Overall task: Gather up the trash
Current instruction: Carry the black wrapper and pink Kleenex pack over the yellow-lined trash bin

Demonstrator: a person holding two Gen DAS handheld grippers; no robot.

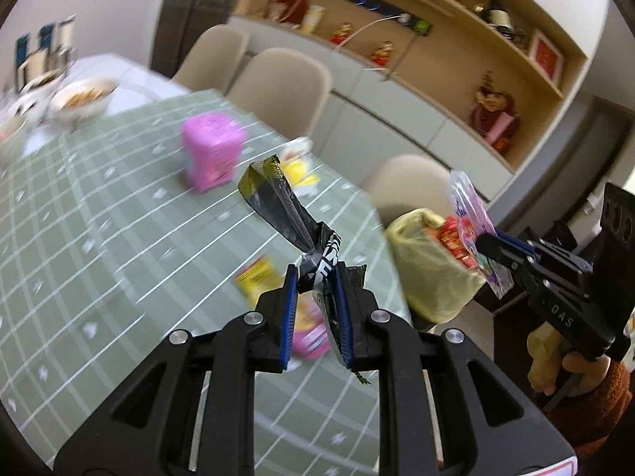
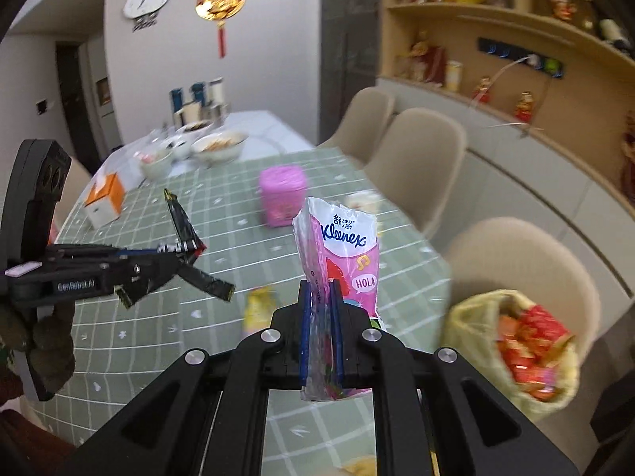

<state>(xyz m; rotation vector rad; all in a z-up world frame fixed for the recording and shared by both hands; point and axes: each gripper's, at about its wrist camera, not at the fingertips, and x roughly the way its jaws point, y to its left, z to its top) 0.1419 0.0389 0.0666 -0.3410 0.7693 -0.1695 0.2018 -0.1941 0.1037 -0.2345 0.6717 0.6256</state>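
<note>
Left gripper point(image 1: 315, 277): clamped on crumpled black foil wrapper point(image 1: 285, 206), frame centre. Right gripper point(image 2: 320, 293): pinching pink Kleenex tissue packet point(image 2: 345, 246), centre. Yellow plastic trash bag point(image 2: 512, 341), lower right: partly filled. Outstanding: both deposits; yellow packet point(image 2: 260, 309) on green checked tablecloth point(image 2: 158, 317).

The pink wrapper point(image 2: 341, 254) reads "Kleenex" and "HOLA"; the left gripper point(image 2: 186, 246) bears "GenRobot.AI", the right gripper point(image 1: 486, 244) "DAS".
</note>
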